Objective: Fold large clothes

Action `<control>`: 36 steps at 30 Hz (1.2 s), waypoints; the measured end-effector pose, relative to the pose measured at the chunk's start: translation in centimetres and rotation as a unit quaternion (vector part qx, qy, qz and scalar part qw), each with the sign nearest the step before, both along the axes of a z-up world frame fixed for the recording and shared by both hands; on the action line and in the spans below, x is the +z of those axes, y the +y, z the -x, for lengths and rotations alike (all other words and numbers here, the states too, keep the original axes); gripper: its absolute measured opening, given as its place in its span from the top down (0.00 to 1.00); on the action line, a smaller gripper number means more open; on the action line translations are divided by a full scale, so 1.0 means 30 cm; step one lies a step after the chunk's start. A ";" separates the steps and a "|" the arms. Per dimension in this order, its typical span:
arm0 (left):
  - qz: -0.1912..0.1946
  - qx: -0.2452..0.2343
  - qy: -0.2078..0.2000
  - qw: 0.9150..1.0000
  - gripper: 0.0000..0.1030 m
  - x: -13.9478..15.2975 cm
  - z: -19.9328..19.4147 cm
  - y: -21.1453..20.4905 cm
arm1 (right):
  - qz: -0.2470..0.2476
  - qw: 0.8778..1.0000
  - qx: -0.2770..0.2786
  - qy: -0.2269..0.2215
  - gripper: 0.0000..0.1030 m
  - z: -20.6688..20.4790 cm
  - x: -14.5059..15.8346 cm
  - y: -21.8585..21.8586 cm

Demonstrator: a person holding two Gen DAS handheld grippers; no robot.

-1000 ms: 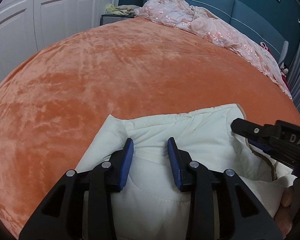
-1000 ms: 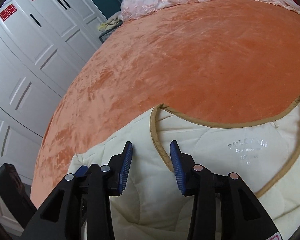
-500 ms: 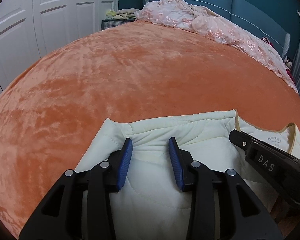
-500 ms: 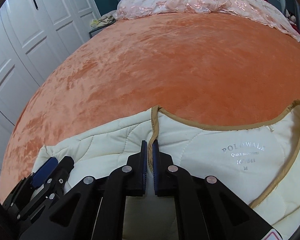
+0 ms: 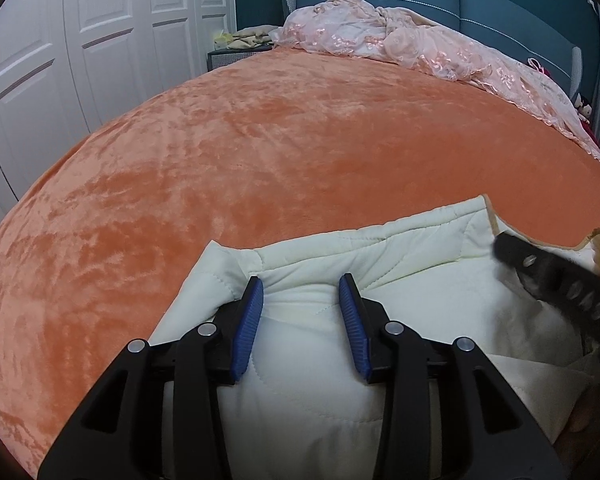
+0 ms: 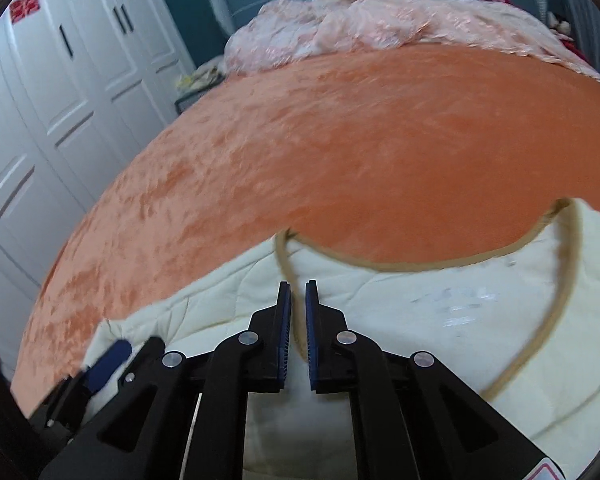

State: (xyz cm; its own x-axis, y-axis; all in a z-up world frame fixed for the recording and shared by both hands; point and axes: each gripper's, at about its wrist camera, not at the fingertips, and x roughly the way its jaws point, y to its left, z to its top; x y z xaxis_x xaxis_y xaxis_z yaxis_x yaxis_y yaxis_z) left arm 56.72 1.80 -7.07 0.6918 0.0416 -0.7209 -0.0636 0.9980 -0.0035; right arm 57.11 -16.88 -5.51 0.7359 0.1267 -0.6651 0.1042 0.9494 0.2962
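A cream quilted jacket [image 5: 380, 248] with tan trim at the neckline [image 6: 420, 266] lies at the near edge of an orange bed cover [image 5: 260, 140]. My left gripper [image 5: 302, 284] rests over the jacket's shoulder. Its blue pads [image 5: 250, 320] stand apart, and a bulge of fabric lies between them. My right gripper [image 6: 298, 286] is shut on the jacket's trimmed front edge just below the collar [image 6: 440, 288]. Each gripper shows in the other's view: the right one [image 5: 556, 280] at the right edge, the left one [image 6: 104, 364] at the lower left.
A crumpled pink lace cloth [image 5: 400, 44] lies along the far side of the bed against a blue headboard [image 5: 500, 0]. White wardrobe doors [image 5: 80, 40] line the left. A small nightstand [image 5: 228, 56] stands in the far corner. Bare orange cover stretches beyond the jacket.
My right gripper's jaws closed onto the jacket's trimmed front edge, and the gripper has since tilted up, so its view is blurred. The left gripper stayed over the shoulder with its pads apart.
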 end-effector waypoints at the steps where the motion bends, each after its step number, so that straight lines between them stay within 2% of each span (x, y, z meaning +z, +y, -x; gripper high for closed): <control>1: 0.001 0.000 0.002 1.000 0.63 0.001 -0.001 -0.001 | -0.001 0.999 -0.038 -0.028 0.90 0.047 0.046 -0.048; 3: -0.002 0.000 0.007 1.000 0.63 0.003 -0.004 -0.004 | -0.008 0.995 -0.085 -0.055 0.85 0.129 0.120 -0.167; 5: -0.017 0.000 0.015 1.000 0.62 0.016 -0.008 -0.018 | -0.020 0.995 -0.087 -0.043 0.81 0.185 0.155 -0.298; 7: -0.036 0.000 0.025 0.999 0.62 0.053 -0.002 -0.036 | -0.005 0.994 -0.100 -0.033 0.67 0.244 0.170 -0.430; 8: -0.040 -0.007 0.022 0.999 0.62 0.083 0.013 -0.050 | 0.003 0.994 -0.109 -0.029 0.64 0.274 0.172 -0.487; 11: -0.002 -0.058 -0.005 0.998 0.60 0.197 0.069 -0.131 | -0.015 0.992 -0.122 0.000 0.62 0.331 0.142 -0.646; 13: 0.029 -0.097 0.004 0.995 0.54 0.254 0.074 -0.233 | -0.042 0.992 -0.117 0.025 0.62 0.334 0.109 -0.710; 15: 0.073 -0.148 0.030 0.986 0.50 0.279 0.054 -0.353 | -0.060 0.992 -0.106 0.044 0.63 0.327 0.068 -0.739; 16: 0.090 -0.172 0.050 0.980 0.50 0.277 0.039 -0.422 | -0.072 0.991 -0.103 0.050 0.64 0.326 0.044 -0.744; 18: 0.095 -0.207 0.084 0.970 0.50 0.252 0.010 -0.553 | -0.084 0.990 -0.097 0.061 0.68 0.314 0.008 -0.752; 20: 0.070 -0.224 0.100 0.967 0.51 0.213 -0.010 -0.671 | -0.082 0.991 -0.086 0.061 0.76 0.312 -0.012 -0.746; 22: 0.056 -0.232 0.115 0.964 0.51 0.164 -0.028 -0.754 | -0.076 0.992 -0.071 0.068 0.90 0.297 -0.036 -0.733; 23: 0.053 -0.232 0.126 0.963 0.51 0.135 -0.039 -0.781 | -0.073 0.993 -0.065 0.070 0.90 0.293 -0.047 -0.731; 26: 0.023 -0.224 0.134 0.965 0.52 0.056 -0.046 -0.825 | -0.065 0.994 -0.061 0.068 0.94 0.285 -0.072 -0.724; 30: 0.034 -0.220 0.101 0.970 0.51 0.023 -0.037 -0.805 | -0.046 0.994 -0.074 0.064 1.00 0.271 -0.090 -0.714; 36: 0.031 -0.215 0.075 0.973 0.51 0.006 -0.026 -0.813 | -0.037 0.994 -0.092 0.054 1.00 0.265 -0.111 -0.721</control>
